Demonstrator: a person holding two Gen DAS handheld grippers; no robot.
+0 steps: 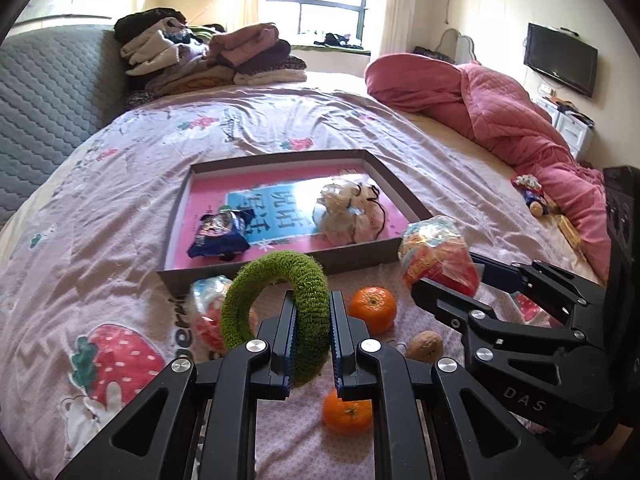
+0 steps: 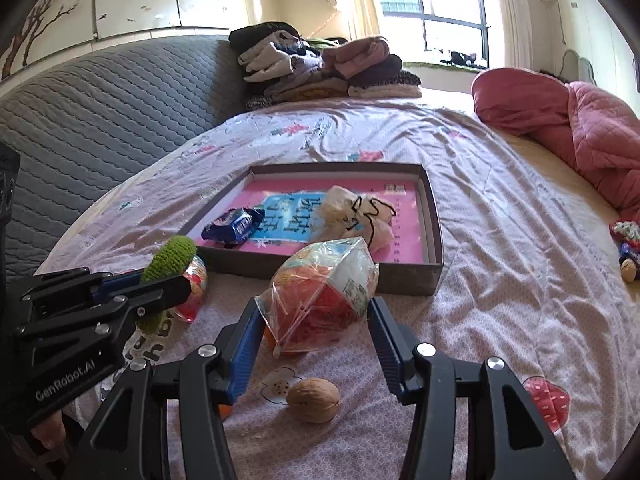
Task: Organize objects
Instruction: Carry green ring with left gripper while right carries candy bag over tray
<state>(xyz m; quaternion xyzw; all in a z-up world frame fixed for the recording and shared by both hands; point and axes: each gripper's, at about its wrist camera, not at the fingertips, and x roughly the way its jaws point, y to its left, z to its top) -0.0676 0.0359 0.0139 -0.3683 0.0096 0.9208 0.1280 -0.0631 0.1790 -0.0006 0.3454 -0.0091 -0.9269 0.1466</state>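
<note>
at the bottom centre of the left wrist view, the left gripper (image 1: 313,320) is clamped on a green knitted ring (image 1: 276,312), lifted above the bedsheet (image 1: 120,184). at right the right gripper (image 2: 316,320) squeezes a clear-wrapped snack bag (image 2: 324,288); its body reads "das", the other's "genrobot.ai". mid-frame, the shallow box (image 1: 400,188) holds a blue packet (image 1: 220,234) and a pale pouch (image 1: 352,212) on a pink sheet with large blue characters, upside down. two oranges (image 1: 373,309) and a walnut (image 2: 314,400) lie nearby.
</note>
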